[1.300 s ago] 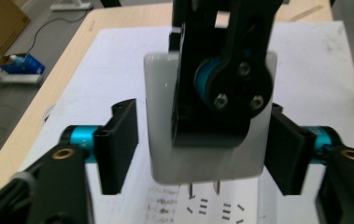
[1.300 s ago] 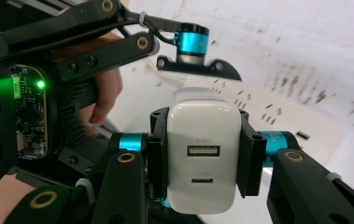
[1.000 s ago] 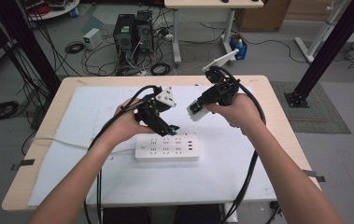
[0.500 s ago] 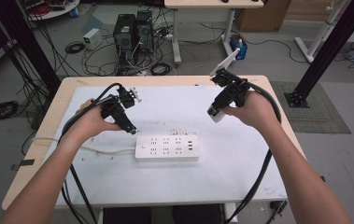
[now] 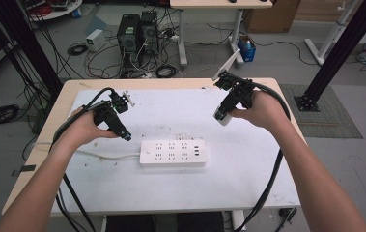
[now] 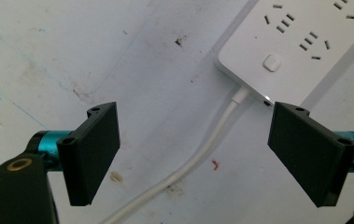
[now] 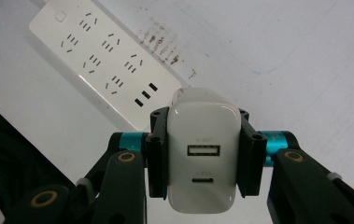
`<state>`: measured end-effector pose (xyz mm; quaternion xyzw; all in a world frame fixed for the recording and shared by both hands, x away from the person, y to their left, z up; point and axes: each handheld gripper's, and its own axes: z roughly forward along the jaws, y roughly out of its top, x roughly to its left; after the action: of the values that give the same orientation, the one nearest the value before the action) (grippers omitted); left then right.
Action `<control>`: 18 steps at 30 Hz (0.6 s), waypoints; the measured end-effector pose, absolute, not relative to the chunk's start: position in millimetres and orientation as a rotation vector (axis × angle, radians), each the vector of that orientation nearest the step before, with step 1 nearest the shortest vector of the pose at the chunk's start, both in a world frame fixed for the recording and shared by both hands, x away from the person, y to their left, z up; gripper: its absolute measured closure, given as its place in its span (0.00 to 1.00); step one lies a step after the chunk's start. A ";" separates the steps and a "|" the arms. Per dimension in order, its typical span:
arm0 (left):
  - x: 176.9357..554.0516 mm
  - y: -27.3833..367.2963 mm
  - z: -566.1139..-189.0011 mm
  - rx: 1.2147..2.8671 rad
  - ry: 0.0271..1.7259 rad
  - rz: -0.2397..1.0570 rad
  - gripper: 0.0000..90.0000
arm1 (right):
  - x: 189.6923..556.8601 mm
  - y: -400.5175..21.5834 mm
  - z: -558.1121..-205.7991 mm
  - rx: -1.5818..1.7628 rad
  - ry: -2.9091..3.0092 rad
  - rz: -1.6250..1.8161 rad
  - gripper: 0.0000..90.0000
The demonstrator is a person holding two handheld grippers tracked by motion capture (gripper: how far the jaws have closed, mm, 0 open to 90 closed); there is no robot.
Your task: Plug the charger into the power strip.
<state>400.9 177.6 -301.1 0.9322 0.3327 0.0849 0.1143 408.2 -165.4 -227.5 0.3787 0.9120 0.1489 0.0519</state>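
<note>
Gripping: the right tongs [image 7: 201, 158] pinch a white charger [image 7: 202, 156] by its two flat sides, one black jaw pressed on each.
Charger's place: raised above the surface [image 5: 248, 169], to the right of and beyond the power strip [image 5: 172, 153]; in the high view the charger [image 5: 222, 116] hangs at the low end of the right tongs [image 5: 223, 115].
Charger's look: glossy white block with rounded corners; the face toward the right gripper view carries a rectangular USB port above a smaller oval one.
Left tongs [image 6: 195, 154]: spread wide with nothing between the pads, the jaws having just been opening; in the high view the left tongs [image 5: 126, 137] hover just left of the strip.
Below the left tongs: the strip's white cable [image 6: 198, 154] runs between the jaws, lying on the surface.
Power strip: white, flat on the surface, rows of sockets plus USB slots at one end.
</note>
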 end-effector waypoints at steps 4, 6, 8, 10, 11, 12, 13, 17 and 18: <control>394.3 180.5 -299.2 2.745 0.952 0.251 0.18 | 414.3 -159.1 -233.9 1.048 2.816 0.431 0.69; 392.0 182.4 -299.5 2.747 0.954 0.251 0.15 | 417.8 -153.7 -237.9 0.995 2.830 0.409 0.69; 390.3 185.2 -300.5 2.749 0.955 0.248 0.15 | 422.1 -148.0 -243.0 0.932 2.850 0.395 0.69; 388.1 189.3 -301.1 2.738 0.962 0.251 0.15 | 425.3 -141.4 -248.5 0.854 2.875 0.381 0.69; 387.2 190.7 -301.2 2.727 0.967 0.249 0.15 | 427.1 -137.4 -252.1 0.812 2.894 0.373 0.69; 386.2 192.5 -301.5 2.719 0.969 0.244 0.15 | 427.9 -134.7 -254.4 0.789 2.901 0.369 0.69; 385.3 194.2 -301.5 2.718 0.967 0.239 0.15 | 429.0 -131.0 -257.7 0.755 2.912 0.364 0.69; 379.5 200.4 -303.0 2.688 0.993 0.238 0.15 | 430.0 -112.0 -270.6 0.603 2.952 0.324 0.69; 377.9 201.9 -302.8 2.684 0.993 0.246 0.15 | 430.1 -106.7 -273.8 0.561 2.955 0.318 0.69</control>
<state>377.9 201.9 -302.8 0.9260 0.3425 0.0848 0.1342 430.1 -106.7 -273.8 0.1851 0.9753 0.1051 0.0587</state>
